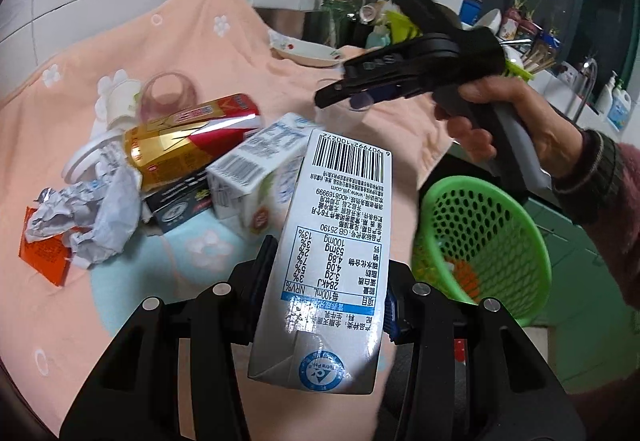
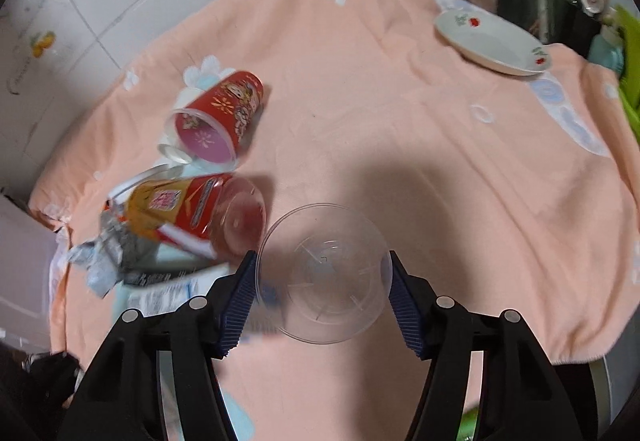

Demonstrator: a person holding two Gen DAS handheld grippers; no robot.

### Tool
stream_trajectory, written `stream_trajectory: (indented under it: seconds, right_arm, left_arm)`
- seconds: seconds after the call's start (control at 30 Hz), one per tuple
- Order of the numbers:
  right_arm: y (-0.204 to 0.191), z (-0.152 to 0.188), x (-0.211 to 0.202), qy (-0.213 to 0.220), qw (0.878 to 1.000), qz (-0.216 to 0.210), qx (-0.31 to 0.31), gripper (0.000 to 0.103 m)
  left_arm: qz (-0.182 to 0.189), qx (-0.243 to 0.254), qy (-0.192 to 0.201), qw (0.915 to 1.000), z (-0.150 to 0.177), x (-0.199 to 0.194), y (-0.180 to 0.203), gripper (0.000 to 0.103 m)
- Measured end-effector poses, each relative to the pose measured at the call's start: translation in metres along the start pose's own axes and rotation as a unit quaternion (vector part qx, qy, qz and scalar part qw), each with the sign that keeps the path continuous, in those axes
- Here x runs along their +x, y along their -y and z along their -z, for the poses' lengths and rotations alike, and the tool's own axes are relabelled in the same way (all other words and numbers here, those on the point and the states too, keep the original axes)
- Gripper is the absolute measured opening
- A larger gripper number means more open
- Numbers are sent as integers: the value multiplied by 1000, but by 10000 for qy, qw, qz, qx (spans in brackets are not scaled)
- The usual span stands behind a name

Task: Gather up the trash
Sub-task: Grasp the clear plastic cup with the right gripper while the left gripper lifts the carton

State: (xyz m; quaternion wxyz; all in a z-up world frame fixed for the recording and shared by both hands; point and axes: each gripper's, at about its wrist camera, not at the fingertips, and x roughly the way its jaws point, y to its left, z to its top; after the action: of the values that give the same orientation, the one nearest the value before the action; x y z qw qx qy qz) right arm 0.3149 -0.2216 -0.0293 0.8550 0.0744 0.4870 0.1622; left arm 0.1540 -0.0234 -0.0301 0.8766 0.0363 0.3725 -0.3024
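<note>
**Milk carton lifted, basket waiting on the right**

The left gripper [image 1: 326,305] has its fingers closed on a milk carton [image 1: 332,237], pinching it low on the body near the folded end. The carton's long axis runs away from the camera and leans a little to the right, with the barcode end pointing up and away and the folded bottom nearest the lens. It is held above the peach towel [image 1: 192,53], clear of the pile that remains: a gold and red can [image 1: 188,139], a second small carton [image 1: 256,177] and crumpled paper [image 1: 86,219].

The right gripper [image 2: 323,291] holds a clear plastic cup [image 2: 324,273] between its fingers, which sit fairly wide against the cup's rim on either side; the cup's mouth faces the camera and its long axis points away along the fingers.

The step in hand looks like the carry. A green basket [image 1: 486,241] sits low at the towel's right edge, just beside the carton. The next move likely calls for swinging the carton rightward over the basket's mouth and letting go, with the cup following. A red paper cup [image 2: 218,117] lies on its side, not yet collected.
</note>
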Motion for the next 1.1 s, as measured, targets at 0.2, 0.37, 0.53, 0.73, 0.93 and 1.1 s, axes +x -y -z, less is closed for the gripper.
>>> stream_trajectory:
  seconds: [0.2, 0.37, 0.53, 0.73, 0.93, 1.1]
  right_arm:
    - [28, 56, -61, 378, 9991, 137, 100, 60]
    - [70, 119, -86, 321, 9977, 286, 524, 60]
    - [96, 177, -80, -23, 9957, 445, 813, 60]
    - [115, 220, -54, -454, 9923, 462, 1060, 61]
    - [122, 233, -43, -409, 9899, 245, 1335, 62]
    - [122, 230, -52, -239, 9902, 164, 1363, 68]
  left_arm:
    - [288, 151, 83, 9994, -4, 2, 32, 45]
    - [560, 366, 60, 9977, -8, 11, 64, 45]
    - [808, 520, 23, 9954, -10, 23, 94, 45]
    - [957, 570, -67, 9938, -9, 37, 117, 45]
    - [999, 522, -178, 9935, -4, 45, 123, 45]
    - [1017, 525, -252, 9931, -3, 52, 129, 45]
